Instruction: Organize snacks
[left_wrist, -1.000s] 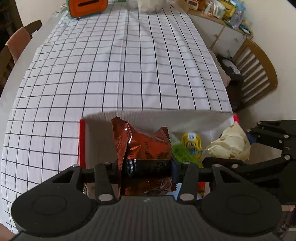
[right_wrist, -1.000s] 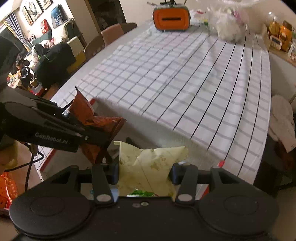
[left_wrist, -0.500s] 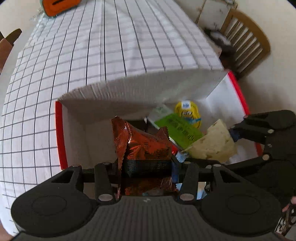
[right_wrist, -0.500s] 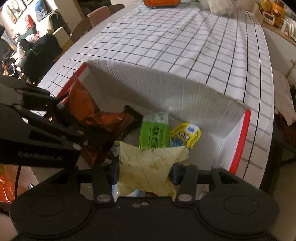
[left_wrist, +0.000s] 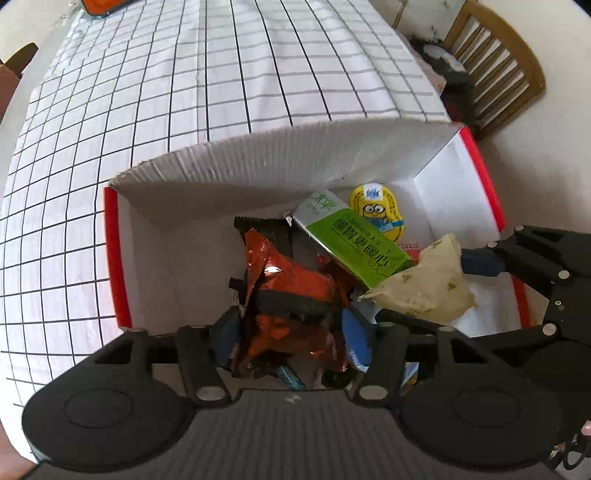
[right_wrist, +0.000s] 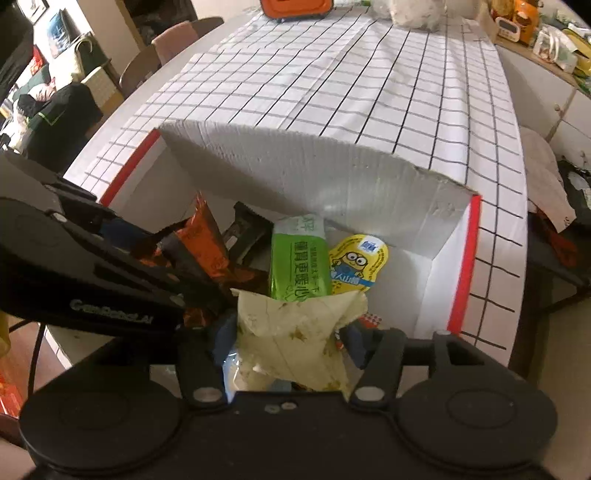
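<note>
With both tools hanging over the white cardboard box (left_wrist: 266, 162), what matters to me is how each held packet sits above the box floor. My left gripper (left_wrist: 291, 339) is clamped on an orange foil snack bag (left_wrist: 295, 291), which stands roughly upright with its long axis running away from me; it hangs over the near-left part of the box interior, just near of a dark wrapper (left_wrist: 264, 229) lying on the bottom. My right gripper (right_wrist: 291, 339) is pinched on a pale yellow-green packet (right_wrist: 295, 339), over the near-right part, just near of the green snack packet (right_wrist: 299, 266) and the yellow Minion-print pack (right_wrist: 358, 262) lying side by side toward the far wall. I judge each drop goes straight down; the left load looks closer to settled snacks.

The two tools crowd each other mid-box, nearly touching. I cannot see the floor right under either packet, nor the box's near wall, which my own gripper bodies hide. A red-patterned scrap by the right packet is too small to identify.
</note>
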